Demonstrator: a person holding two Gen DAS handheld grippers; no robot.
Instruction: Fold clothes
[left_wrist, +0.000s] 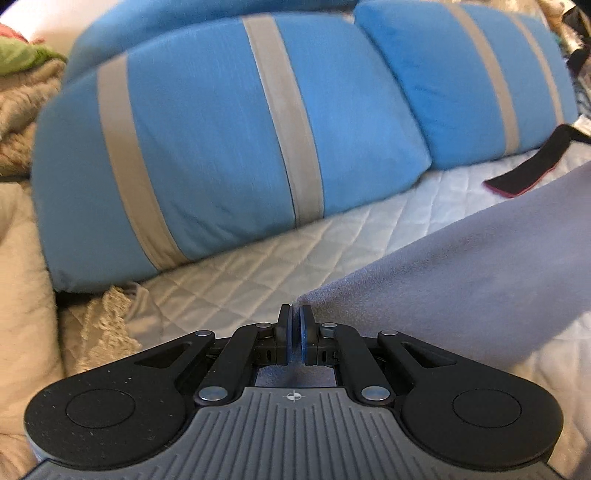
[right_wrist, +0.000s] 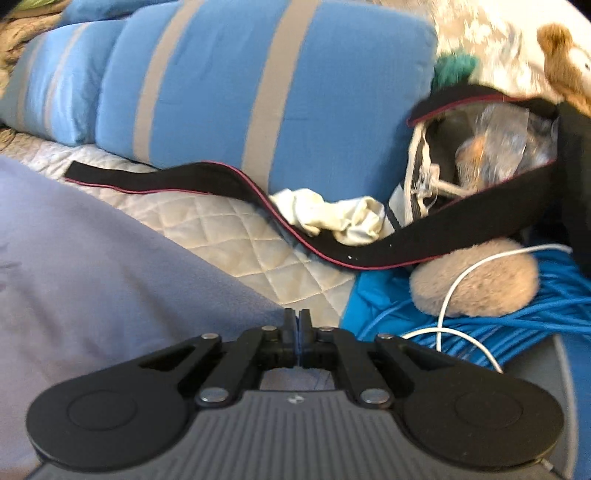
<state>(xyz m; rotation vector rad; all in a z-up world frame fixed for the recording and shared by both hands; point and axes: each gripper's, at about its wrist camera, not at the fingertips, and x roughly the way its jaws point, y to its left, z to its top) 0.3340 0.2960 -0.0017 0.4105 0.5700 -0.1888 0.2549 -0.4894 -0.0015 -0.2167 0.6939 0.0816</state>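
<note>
A lavender-grey fleece garment (left_wrist: 461, 258) lies stretched over the white quilted bed cover (left_wrist: 258, 266). My left gripper (left_wrist: 295, 312) is shut on one corner of it, and the cloth runs off to the right from its pads. In the right wrist view the same garment (right_wrist: 92, 251) fills the lower left. My right gripper (right_wrist: 297, 314) is shut on its other corner, with cloth showing under the jaws. Both corners are held slightly off the quilted bed cover (right_wrist: 221, 229).
Blue pillows with grey stripes (left_wrist: 207, 147) (right_wrist: 258, 85) lean along the back. A black strap with red piping (right_wrist: 207, 177) (left_wrist: 532, 162) runs to an open black bag (right_wrist: 498, 147). White socks (right_wrist: 332, 214), a beige fluffy item (right_wrist: 476, 280) and blue cable (right_wrist: 517, 314) lie at the right. Beige blankets (left_wrist: 26, 110) pile at the left.
</note>
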